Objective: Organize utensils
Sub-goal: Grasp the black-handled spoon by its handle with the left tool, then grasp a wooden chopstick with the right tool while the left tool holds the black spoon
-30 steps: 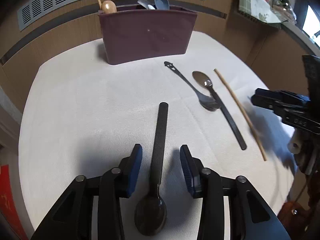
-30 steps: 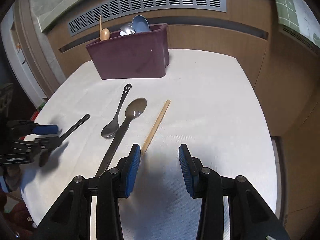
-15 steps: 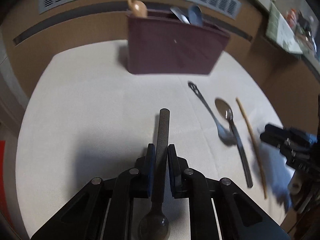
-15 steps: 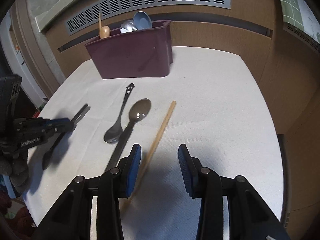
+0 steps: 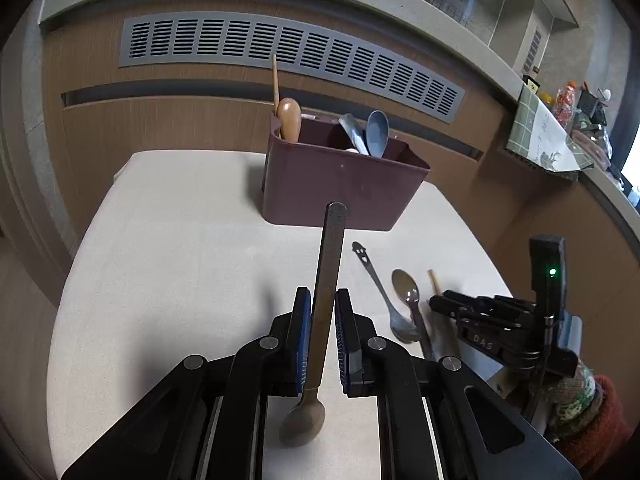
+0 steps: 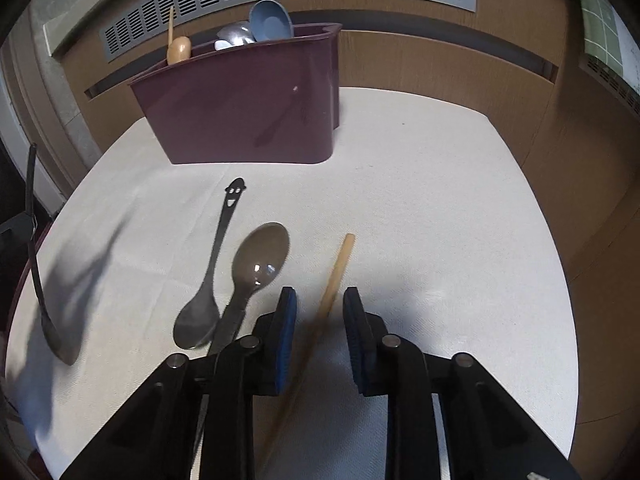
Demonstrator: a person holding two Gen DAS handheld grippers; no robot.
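In the left wrist view, the left claw [image 5: 322, 314] is clamped on the flat handle of a dark spoon [image 5: 326, 280]. The handle runs up between the blue pads, its end pointing toward the maroon bin [image 5: 340, 192], and its bowl hangs below the fingers, lifted off the white tabletop [image 5: 180, 260]. The bin stands at the far side of the tabletop and holds a wooden spoon [image 5: 289, 120] at its left end and a blue spoon [image 5: 377, 128] further right. To the right on the tabletop lie a smiley-handled spoon [image 5: 380, 292], a brown spoon [image 5: 408, 292] just beside it and the tip of a chopstick [image 5: 434, 280]. The right claw [image 5: 440, 304] hovers low over the chopstick, its fingers seen side-on.

In the right wrist view, the right claw [image 6: 320, 312] is open at a middling width, one pad on each side of the chopstick [image 6: 336, 276], which lies on the tabletop [image 6: 440, 220] and runs back under the claw. Neither pad appears to touch it. Left of it lie the brown spoon [image 6: 260, 260], bowl toward the bin [image 6: 248, 100], and the smiley-handled spoon [image 6: 212, 268], bowl toward the camera, with its bowl touching the brown spoon's handle. At the far left edge the dark spoon [image 6: 40, 280] hangs in the air above its shadow, bowl down. The blue spoon [image 6: 272, 24] and wooden spoon [image 6: 178, 48] stick out of the bin.
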